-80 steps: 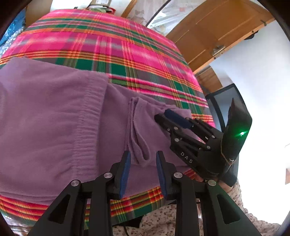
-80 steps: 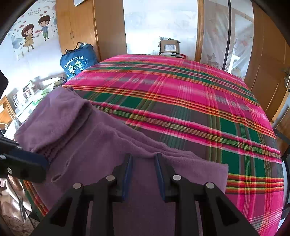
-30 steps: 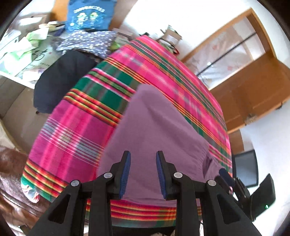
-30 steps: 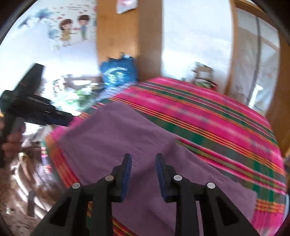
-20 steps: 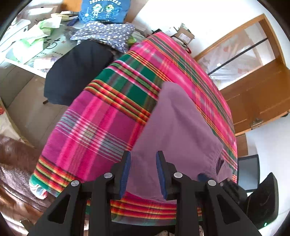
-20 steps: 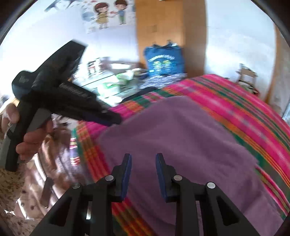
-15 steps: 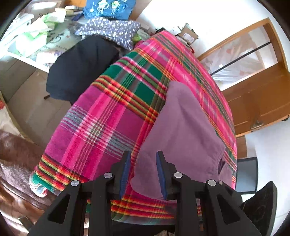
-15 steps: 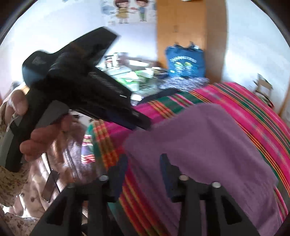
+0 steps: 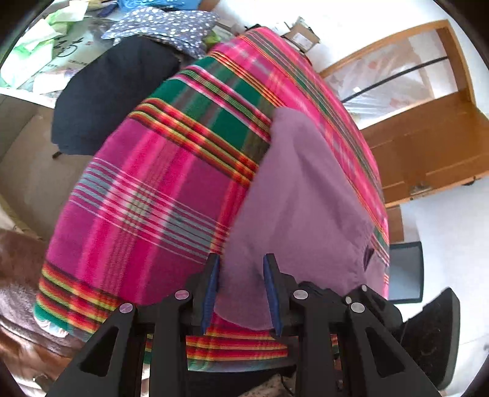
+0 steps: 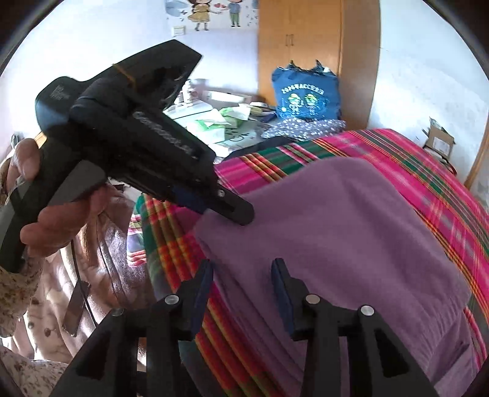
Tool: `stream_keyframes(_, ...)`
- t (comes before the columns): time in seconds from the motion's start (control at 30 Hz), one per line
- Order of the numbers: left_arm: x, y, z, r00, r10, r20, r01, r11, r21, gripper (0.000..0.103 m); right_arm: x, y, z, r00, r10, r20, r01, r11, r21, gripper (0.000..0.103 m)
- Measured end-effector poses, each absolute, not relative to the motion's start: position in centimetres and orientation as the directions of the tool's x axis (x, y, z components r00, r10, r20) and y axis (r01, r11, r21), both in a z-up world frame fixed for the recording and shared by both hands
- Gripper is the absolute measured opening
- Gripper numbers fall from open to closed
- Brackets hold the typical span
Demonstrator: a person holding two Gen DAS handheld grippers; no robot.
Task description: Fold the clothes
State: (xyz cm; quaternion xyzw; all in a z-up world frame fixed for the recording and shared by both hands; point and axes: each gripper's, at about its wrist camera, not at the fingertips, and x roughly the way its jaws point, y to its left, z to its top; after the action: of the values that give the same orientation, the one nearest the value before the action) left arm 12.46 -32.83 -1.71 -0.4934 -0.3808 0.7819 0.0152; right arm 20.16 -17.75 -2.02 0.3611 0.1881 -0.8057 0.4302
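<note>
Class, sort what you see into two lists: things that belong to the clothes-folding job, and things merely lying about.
Belongs to the job:
purple garment
plaid bedspread
left gripper
right gripper

Just lying about:
blue bag
dotted cloth
dark garment
cardboard box

A bed [image 9: 146, 195] is carrying everything here, and a bright plaid cover of pink, green and orange stripes is stretching across it and hanging over its near edge. A purple garment [image 9: 305, 198] is lying directly on the cover, spreading flat from the near edge toward the middle, with one corner sitting just at the near edge by the bed's corner [image 10: 207, 226]. The far part of the bed [image 10: 428, 165] is showing only the plaid cover.
</note>
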Motion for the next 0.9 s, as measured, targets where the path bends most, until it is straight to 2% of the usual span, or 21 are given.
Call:
stream_keyframes(0.13,12.3,-34.0,-2.9,-0.504,0.506,-0.700,0.390,-0.590,-0.707,0.030,19.8,-18.1,-2.5,-0.388,-0.536,-0.750,0.821,-0.571,-0.017,0.040)
stream_keyframes(0.37,13.5,-34.4,-1.7,-0.579,0.535,-0.615,0.383,-0.487,-0.785,0.030,19.9,-19.6,-2.7,-0.425,-0.516,-0.744,0.824,-0.561,-0.082,0.046)
stream_keyframes(0.53,13.4,-33.7,-1.0,-0.582,0.537,-0.610,0.376,-0.488,-0.788,0.030,19.8,-20.3,-2.5,-0.447,-0.515,-0.731,0.808,-0.583,-0.084,0.044)
stream_keyframes(0.57,13.5,-33.9,-1.0,-0.589,0.536,-0.605,0.376,-0.481,-0.792,0.030,19.9,-20.1,-2.4,-0.443,-0.528,-0.724,0.809,-0.584,-0.068,0.040)
stream_keyframes(0.67,14.3,-34.8,-0.9,-0.605,0.524,-0.600,0.385,-0.467,-0.796,0.030,20.3,-20.0,-1.9,-0.447,-0.551,-0.705,0.808,-0.587,-0.054,0.034)
stream_keyframes(0.8,14.5,-35.0,-1.1,-0.607,0.515,-0.606,0.401,-0.460,-0.792,0.030,20.6,-20.5,-1.9,-0.444,-0.557,-0.701,0.807,-0.588,-0.044,0.034)
stream_keyframes(0.9,14.9,-35.6,-1.3,-0.619,0.505,-0.601,0.413,-0.442,-0.797,0.030,20.5,-20.9,-1.8,-0.392,-0.583,-0.711,0.817,-0.577,0.023,0.035)
